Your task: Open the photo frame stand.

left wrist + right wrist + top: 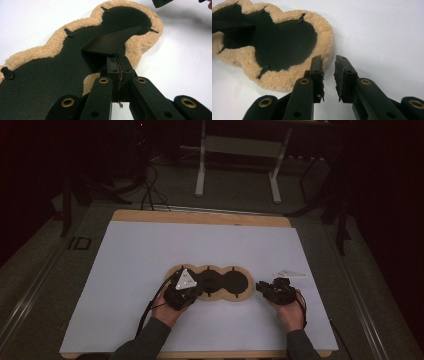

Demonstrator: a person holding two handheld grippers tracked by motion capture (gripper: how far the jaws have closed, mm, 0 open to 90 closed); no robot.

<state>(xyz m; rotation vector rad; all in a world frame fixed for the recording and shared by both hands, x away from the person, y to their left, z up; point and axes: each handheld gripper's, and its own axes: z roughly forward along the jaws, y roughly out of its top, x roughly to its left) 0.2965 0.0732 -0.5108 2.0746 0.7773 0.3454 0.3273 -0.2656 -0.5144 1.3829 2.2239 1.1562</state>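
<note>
A three-lobed pad (235,281) with a black middle and a tan fleece rim lies on the white sheet. My left gripper (186,295) is at its left lobe, near the front edge. In the left gripper view the left gripper (117,66) is shut on a black flap (110,42) of the pad (45,72), and the flap is lifted off the surface. My right gripper (267,289) sits just right of the pad. In the right gripper view the right gripper (328,67) stands open beside the fleece rim (284,80), with nothing between its jaws.
A white sheet (150,250) covers the wooden table (200,216). A small white three-cornered piece (290,273) lies on it behind my right gripper. Small black tabs (68,32) dot the pad's rim. A white table frame (240,150) stands on the dark floor beyond.
</note>
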